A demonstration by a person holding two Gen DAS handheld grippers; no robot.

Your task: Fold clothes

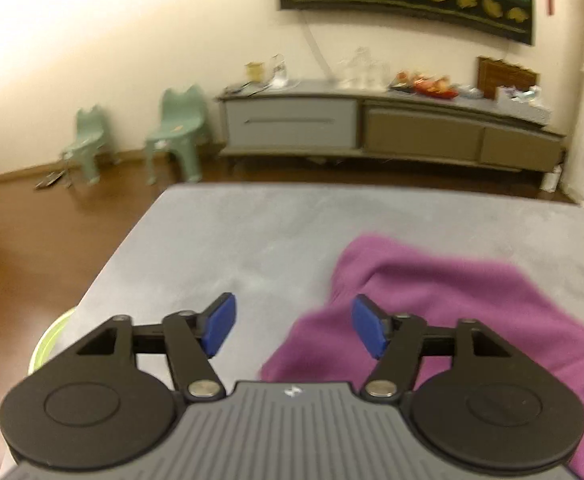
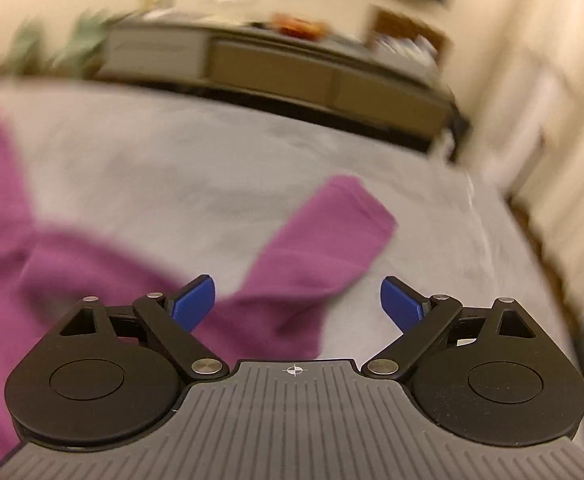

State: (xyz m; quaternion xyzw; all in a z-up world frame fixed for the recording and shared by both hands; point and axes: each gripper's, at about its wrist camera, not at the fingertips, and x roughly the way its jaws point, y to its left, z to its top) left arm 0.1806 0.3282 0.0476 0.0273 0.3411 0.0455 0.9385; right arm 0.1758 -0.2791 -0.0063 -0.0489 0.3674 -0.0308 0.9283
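Leftmost, the left gripper (image 1: 293, 330) hangs above the grey desk (image 1: 228, 236) with its jaws wide and nothing between them; its blue pads (image 1: 220, 330) are bare. Just right of it the purple garment (image 1: 443, 300) lies spread and rumpled on the desk, its near edge passing under the gripper's right pad. Further right, the right gripper (image 2: 297, 304) has its jaws wide too, empty, above a sleeve (image 2: 323, 240) that stretches away toward the desk's right side.
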